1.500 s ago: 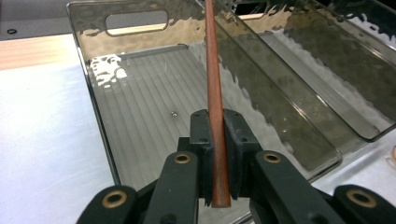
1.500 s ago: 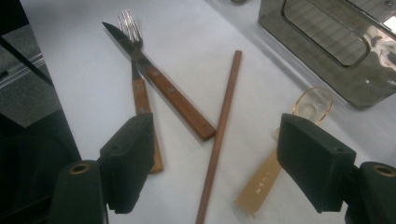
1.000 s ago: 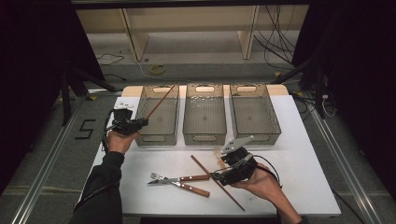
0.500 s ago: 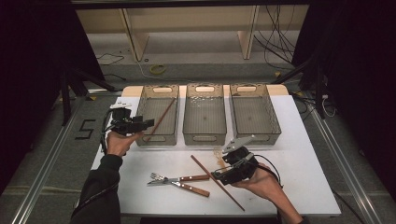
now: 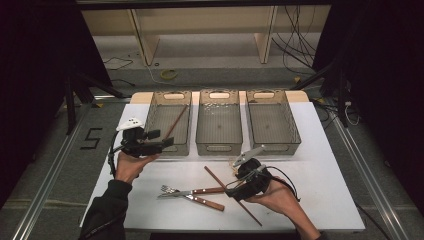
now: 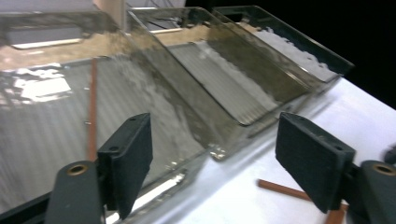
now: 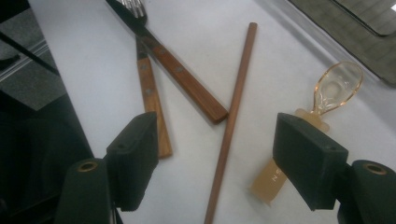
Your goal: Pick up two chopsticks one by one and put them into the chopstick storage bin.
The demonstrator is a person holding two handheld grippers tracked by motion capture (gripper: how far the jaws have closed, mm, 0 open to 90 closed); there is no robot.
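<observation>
1. White tabletop (image 5: 320, 165) in a dark room, pale shelving and loose cables on the floor behind. High view: three clear smoky plastic bins stand in a row at the far edge: left bin (image 5: 157, 127), middle bin (image 5: 219, 137), right bin (image 5: 272, 135). One brown wooden chopstick (image 5: 175, 123) lies slanted inside the left bin.
2. Same view: left gripper (image 5: 168, 142) held in the person's left hand (image 5: 131, 165), just at the left bin's near-left corner, jaws apart, nothing between them. They have just been opening.
3. Same view: right gripper (image 5: 234, 190) in the right hand (image 5: 280, 197), low over the cutlery at the near middle. Second brown wooden chopstick (image 5: 231, 196) lies diagonally on the table, passing under it. Two wood-handled forks (image 5: 192, 194) lie crossed just to its left.
4. Left gripper view: black jaws spread wide, empty. Left bin (image 6: 70, 121) wall straight ahead, chopstick (image 6: 92, 107) seen through it, inside. Table chopstick's end (image 6: 280, 189) lies on the white surface, lower right.
5. Right gripper view: jaws spread wide, pinching nothing, after closing slightly. Table chopstick (image 7: 231, 121) lies between them, untouched. Fork handles (image 7: 187, 86) cross at left, one running up to the left jaw. Translucent amber plastic spoon (image 7: 334, 91) lies by the right jaw, its handle end behind it.
</observation>
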